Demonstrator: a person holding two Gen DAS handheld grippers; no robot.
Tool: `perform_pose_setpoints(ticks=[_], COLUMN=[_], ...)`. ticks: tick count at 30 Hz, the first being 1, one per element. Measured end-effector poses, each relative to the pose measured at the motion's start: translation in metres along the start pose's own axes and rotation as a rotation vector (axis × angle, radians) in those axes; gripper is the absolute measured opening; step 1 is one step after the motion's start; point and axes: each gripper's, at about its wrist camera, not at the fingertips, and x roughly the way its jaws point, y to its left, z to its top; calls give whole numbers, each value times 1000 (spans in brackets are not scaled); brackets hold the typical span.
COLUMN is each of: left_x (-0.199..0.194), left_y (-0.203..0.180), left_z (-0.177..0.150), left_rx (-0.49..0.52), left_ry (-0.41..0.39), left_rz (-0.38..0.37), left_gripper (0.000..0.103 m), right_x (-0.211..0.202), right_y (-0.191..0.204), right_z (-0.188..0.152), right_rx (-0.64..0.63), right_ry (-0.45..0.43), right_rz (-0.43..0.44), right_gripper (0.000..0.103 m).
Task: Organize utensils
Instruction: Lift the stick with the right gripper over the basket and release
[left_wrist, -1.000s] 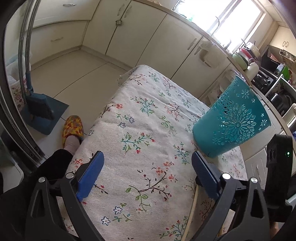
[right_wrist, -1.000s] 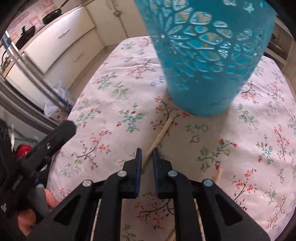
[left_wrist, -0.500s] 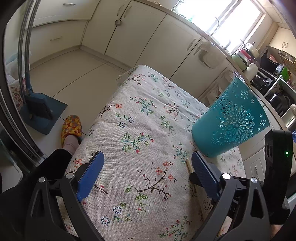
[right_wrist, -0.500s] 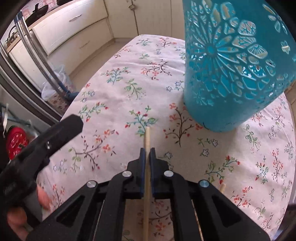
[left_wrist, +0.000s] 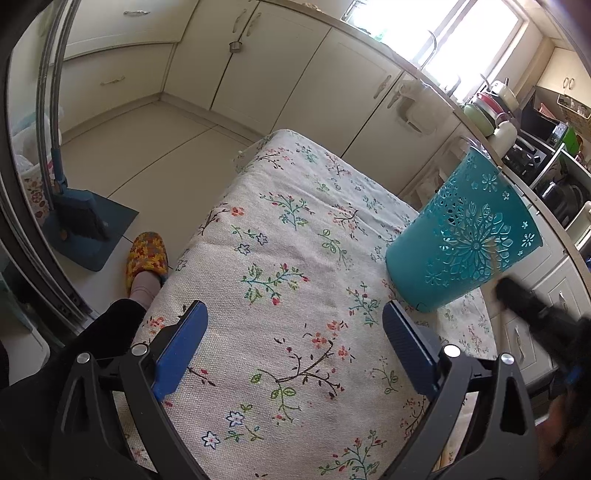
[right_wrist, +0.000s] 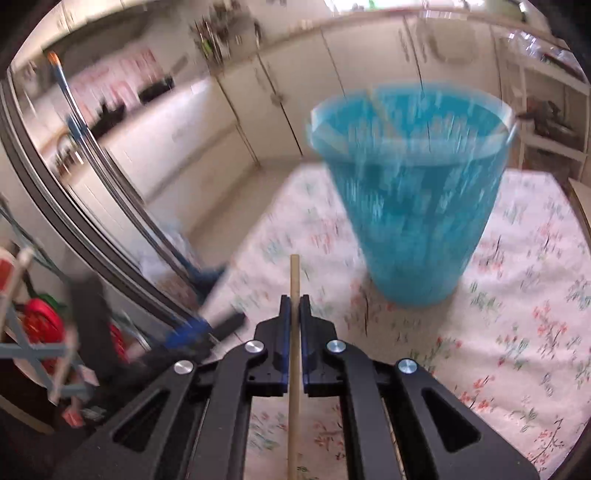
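Left gripper (left_wrist: 291, 354): jaws wide apart, holding nothing, above the floral-clothed bench (left_wrist: 295, 258).
Right gripper (right_wrist: 294, 314): clamped on a wooden stick (right_wrist: 294, 332), which is lifted off the bench.
Stick, handling: probably light, stiff, smooth; may pivot; grip mid-shaft.
Teal holder (right_wrist: 410, 192): upright, right of the stick; perforated, likely light and easily tipped.

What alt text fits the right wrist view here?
The right tongs are shut on a thin wooden stick, aimed past a blurred teal basket standing on a floral tablecloth; cream kitchen cabinets lie behind.
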Motion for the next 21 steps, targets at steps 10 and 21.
perform_pose_setpoints(ticks=[10, 21], left_x=[0, 0], left_y=[-1, -1], left_z=[0, 0], left_rx=[8, 7], left_ry=[1, -3], left_rz=[10, 7], left_gripper=[92, 92], right_x=[-57, 8], right_y=[17, -30], right_z=[99, 105], right_rx=[-71, -38], right_ry=[-451, -476], right_rz=[-52, -300], right_gripper=[6, 7])
